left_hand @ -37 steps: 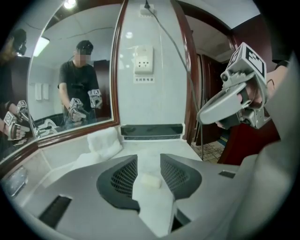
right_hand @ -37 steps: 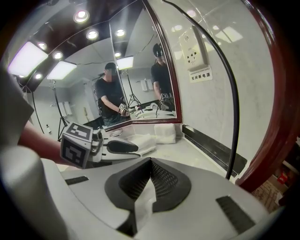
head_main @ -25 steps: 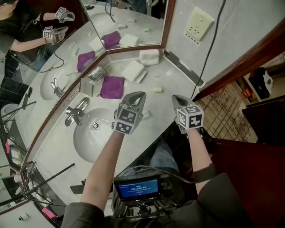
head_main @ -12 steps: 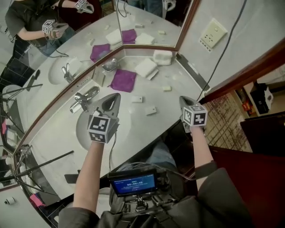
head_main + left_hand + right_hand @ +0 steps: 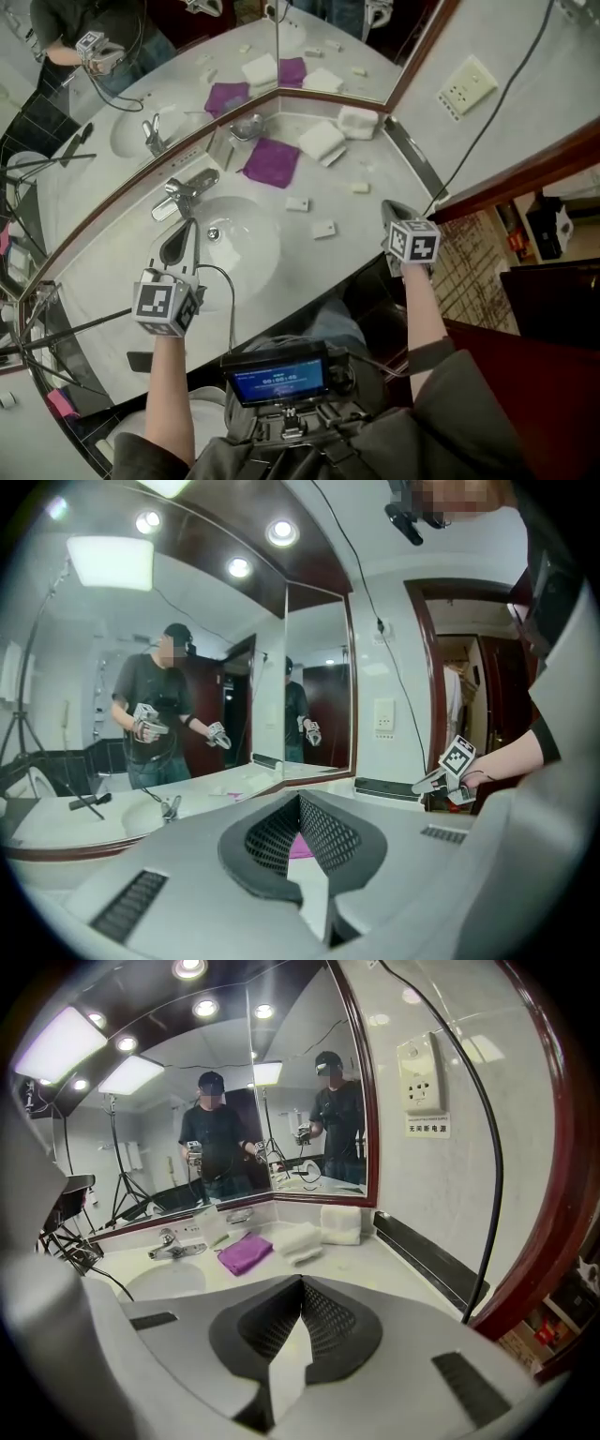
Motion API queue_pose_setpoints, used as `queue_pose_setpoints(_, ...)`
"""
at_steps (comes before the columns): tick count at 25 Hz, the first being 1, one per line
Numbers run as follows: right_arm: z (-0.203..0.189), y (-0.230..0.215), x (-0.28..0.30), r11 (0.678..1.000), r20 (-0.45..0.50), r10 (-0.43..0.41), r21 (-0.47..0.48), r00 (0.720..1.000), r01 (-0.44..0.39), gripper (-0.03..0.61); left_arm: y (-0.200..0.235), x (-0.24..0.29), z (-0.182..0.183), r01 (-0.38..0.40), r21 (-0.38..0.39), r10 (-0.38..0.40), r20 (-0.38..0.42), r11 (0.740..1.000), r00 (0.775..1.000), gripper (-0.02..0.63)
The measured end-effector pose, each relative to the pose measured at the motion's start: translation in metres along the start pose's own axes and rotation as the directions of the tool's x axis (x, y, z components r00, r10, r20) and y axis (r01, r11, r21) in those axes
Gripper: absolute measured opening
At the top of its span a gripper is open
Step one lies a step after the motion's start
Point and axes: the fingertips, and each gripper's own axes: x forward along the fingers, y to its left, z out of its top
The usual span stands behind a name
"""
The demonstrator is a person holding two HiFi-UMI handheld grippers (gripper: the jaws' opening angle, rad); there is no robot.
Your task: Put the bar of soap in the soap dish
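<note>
Plainly, neither pair of tongs had anything in its grip. The left tongs (image 5: 183, 234) hung over the near left rim of the basin (image 5: 248, 253), pointing towards the tap (image 5: 187, 190). In the left gripper view the two jaws met at their tips, with only a sliver of the purple cloth (image 5: 273, 161) showing beyond them. The right tongs (image 5: 394, 208) were held above the front edge of the worktop (image 5: 375, 159) on its right side, and the right gripper view showed their jaws pressed together on nothing.

One bar of soap (image 5: 297, 203) lay flat on the worktop just past the basin's far right rim. Another white bar (image 5: 325, 228) lay near it, closer to the right tongs, and a smaller yellowish piece (image 5: 360, 187) sat farther back. All three were well apart from both tongs.

The soap dish (image 5: 247, 128), a shiny metal one, stood in the corner against the mirror (image 5: 169, 66), just beside the far edge of the purple cloth, and whether it held anything could not be made out. To the right of the cloth lay a folded white towel (image 5: 322, 140), with a second towel (image 5: 357, 122) behind it against the wall. A wall socket (image 5: 466, 86) was set in the tiles above the worktop's right end.
</note>
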Motion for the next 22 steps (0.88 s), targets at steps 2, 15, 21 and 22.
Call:
queue_pose_setpoints(2, 0.002, 0.002, 0.001, 1.0, -0.003, 0.001, -0.006, 1.0, -0.001, 0.006, 0.009, -0.014, 0.004, -0.041, -0.029, 0.041, 0.01, 0.999, 0.999, 0.0)
queue_pose_setpoints(15, -0.002, 0.01, 0.016, 1.0, -0.032, 0.016, -0.022, 0.999, -0.017, 0.006, 0.047, -0.046, 0.002, -0.129, -0.084, 0.129, -0.002, 0.988, 0.992, 0.0)
queue_pose_setpoints(21, -0.015, -0.003, 0.044, 0.981, -0.128, -0.013, -0.191, 0.992, -0.012, 0.028, 0.057, -0.049, 0.002, -0.171, -0.101, 0.17, -0.011, 0.98, 0.985, 0.0)
queue_pose_setpoints(22, -0.018, -0.006, 0.051, 0.973, -0.15, -0.017, -0.231, 0.989, -0.018, 0.028, 0.059, -0.049, 0.002, -0.178, -0.101, 0.177, -0.015, 0.979, 0.984, 0.0)
